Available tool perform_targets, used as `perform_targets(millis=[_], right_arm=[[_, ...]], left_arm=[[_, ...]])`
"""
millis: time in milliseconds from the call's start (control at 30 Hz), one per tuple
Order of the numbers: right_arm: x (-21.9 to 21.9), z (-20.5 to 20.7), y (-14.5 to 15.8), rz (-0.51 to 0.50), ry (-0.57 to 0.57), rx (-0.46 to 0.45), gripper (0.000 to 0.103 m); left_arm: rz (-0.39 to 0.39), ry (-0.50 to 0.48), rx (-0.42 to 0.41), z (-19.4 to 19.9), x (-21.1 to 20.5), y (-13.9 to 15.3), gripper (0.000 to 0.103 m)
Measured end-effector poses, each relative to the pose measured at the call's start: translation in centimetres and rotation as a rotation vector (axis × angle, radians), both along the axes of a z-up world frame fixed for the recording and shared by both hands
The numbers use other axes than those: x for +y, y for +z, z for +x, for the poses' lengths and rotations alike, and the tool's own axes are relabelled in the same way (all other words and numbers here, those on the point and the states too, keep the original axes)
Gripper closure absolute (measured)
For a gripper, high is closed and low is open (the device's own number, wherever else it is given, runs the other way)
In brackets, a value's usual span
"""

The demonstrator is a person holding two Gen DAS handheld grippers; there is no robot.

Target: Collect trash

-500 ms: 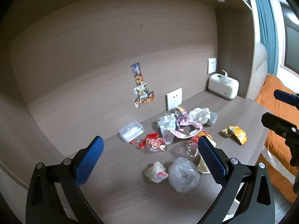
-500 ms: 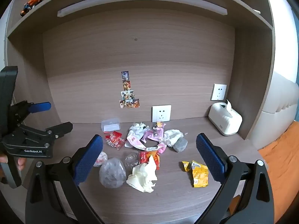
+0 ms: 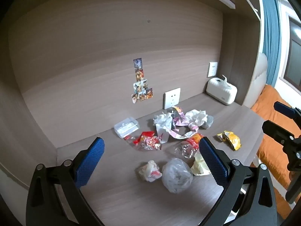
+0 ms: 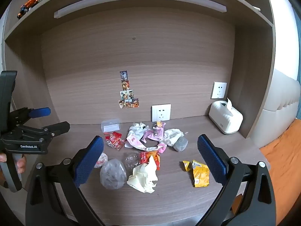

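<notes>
You see soft, dim, even light; daylight enters by the window (image 3: 293, 50) at right. Focus is sharp. Fisheye bends edges, corners vignette black.

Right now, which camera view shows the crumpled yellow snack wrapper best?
The right wrist view: the yellow snack wrapper lies unobstructed on the desk, near and almost front-on, between the open fingers. The left wrist view shows it smaller and farther off, right of its own finger.
</notes>
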State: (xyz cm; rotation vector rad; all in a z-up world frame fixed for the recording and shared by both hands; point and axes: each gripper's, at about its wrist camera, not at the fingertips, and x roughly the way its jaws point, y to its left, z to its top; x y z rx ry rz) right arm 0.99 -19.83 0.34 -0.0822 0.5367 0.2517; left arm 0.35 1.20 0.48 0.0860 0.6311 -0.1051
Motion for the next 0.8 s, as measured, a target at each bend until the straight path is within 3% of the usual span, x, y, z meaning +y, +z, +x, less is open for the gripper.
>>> perform_targets(millis=[800], right_arm=[[0.75, -0.32, 0.44, -0.001, 0.009, 0.007, 0.003]], left_arm=[[-0.051, -0.047, 0.018, -0.18, 0.31, 0.01, 0.005]])
